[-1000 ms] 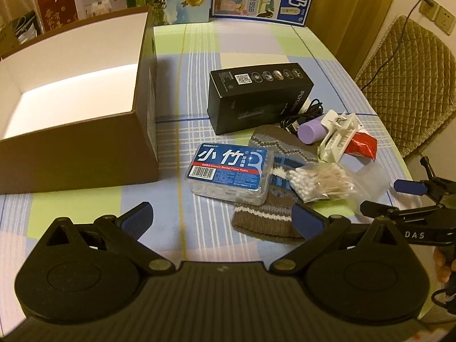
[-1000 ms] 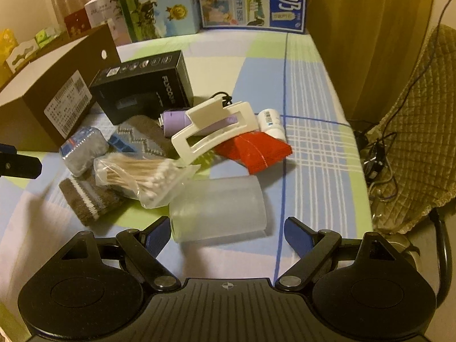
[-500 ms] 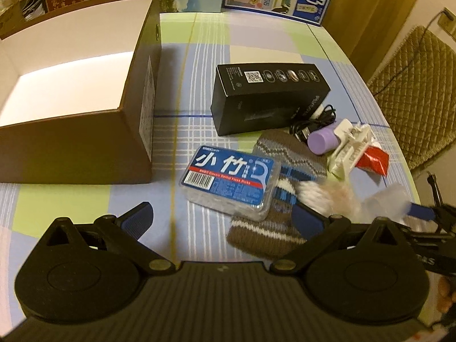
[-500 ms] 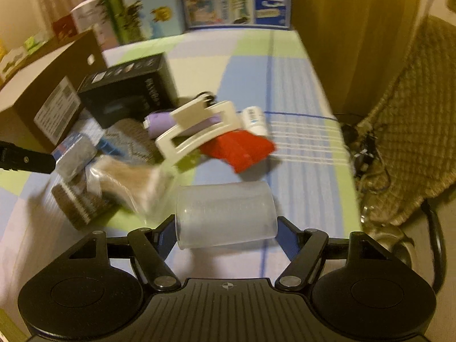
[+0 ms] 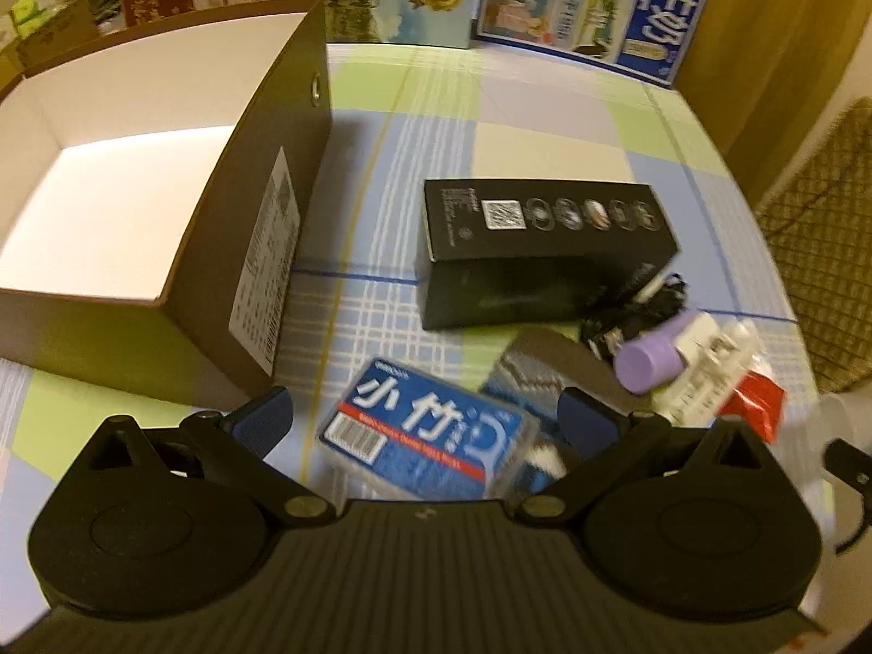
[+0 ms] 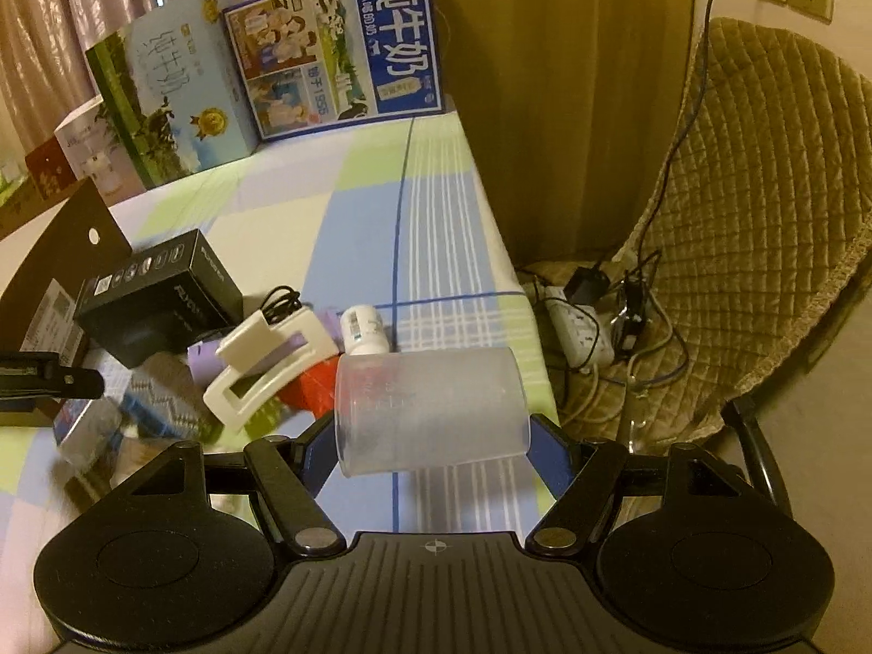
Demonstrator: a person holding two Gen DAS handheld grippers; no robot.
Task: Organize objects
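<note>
My right gripper (image 6: 436, 452) is shut on a translucent plastic cup (image 6: 430, 409), held on its side above the checked tablecloth. Behind it lie a white hair clip (image 6: 267, 370), a red packet (image 6: 308, 398), a small white bottle (image 6: 362, 329) and a black box (image 6: 158, 300). My left gripper (image 5: 425, 417) hangs open over a blue-labelled floss box (image 5: 414, 430), its pads apart from it. That box rests partly on a knit sock (image 5: 545, 365). A purple cylinder (image 5: 651, 365) lies to the right. The open brown carton (image 5: 250, 250) stands at the left with its white inside showing.
Milk cartons (image 6: 338, 60) line the table's far edge. A quilted chair (image 6: 763, 218) with a power strip (image 6: 577, 332) and cables stands off the table's right edge. A black cable (image 5: 632, 316) lies beside the black box (image 5: 545, 240).
My right gripper closed on the cup and lifted it off the table. My left gripper moved forward and lower over the floss box, still open.
</note>
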